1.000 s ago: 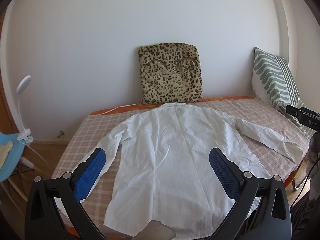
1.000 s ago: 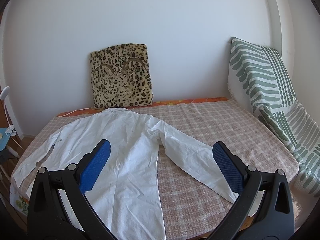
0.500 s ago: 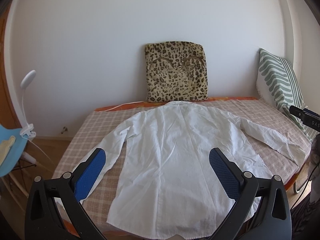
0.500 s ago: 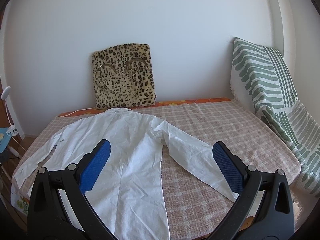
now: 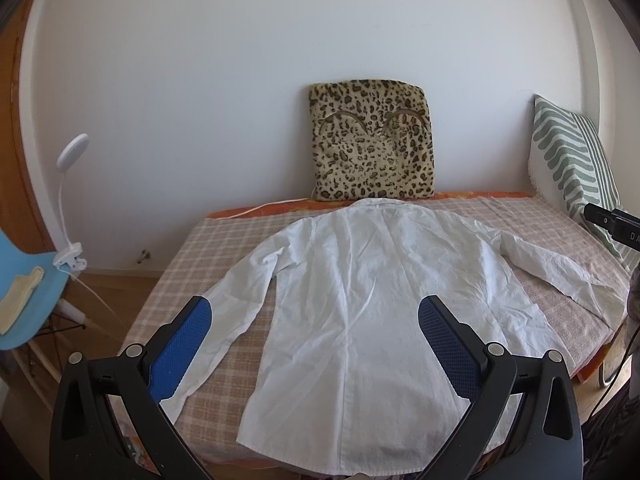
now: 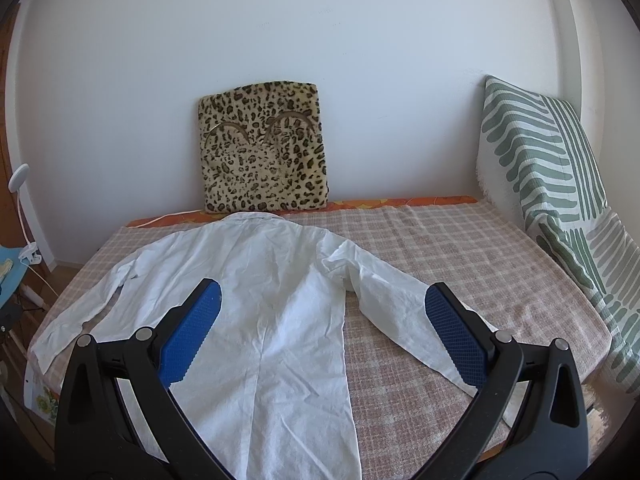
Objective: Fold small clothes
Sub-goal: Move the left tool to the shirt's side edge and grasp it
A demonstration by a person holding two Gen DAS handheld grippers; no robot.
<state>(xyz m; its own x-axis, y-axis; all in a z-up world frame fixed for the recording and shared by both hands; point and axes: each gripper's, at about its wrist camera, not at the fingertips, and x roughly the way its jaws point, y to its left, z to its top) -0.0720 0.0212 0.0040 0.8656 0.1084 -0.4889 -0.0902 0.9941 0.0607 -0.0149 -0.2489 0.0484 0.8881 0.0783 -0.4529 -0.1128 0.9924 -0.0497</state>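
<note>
A white long-sleeved shirt (image 5: 372, 304) lies flat, back up, on the checked bed cover (image 5: 224, 240), collar towards the wall and both sleeves spread out. It also shows in the right wrist view (image 6: 256, 296), with its right sleeve (image 6: 396, 300) running towards the near right. My left gripper (image 5: 316, 320) is open and empty, above the shirt's lower half. My right gripper (image 6: 322, 308) is open and empty, above the shirt's right side and sleeve. Neither touches the cloth.
A leopard-print cushion (image 5: 372, 148) leans on the wall behind the collar. A green-striped pillow (image 6: 552, 184) stands at the bed's right end. A blue chair (image 5: 24, 288) with a clip lamp (image 5: 70, 200) stands left of the bed. The right gripper's body (image 5: 616, 228) shows at right.
Both grippers have drawn back and risen a little, so more of the bed and shirt hem shows. The shirt has not moved. Both grippers stay open.
</note>
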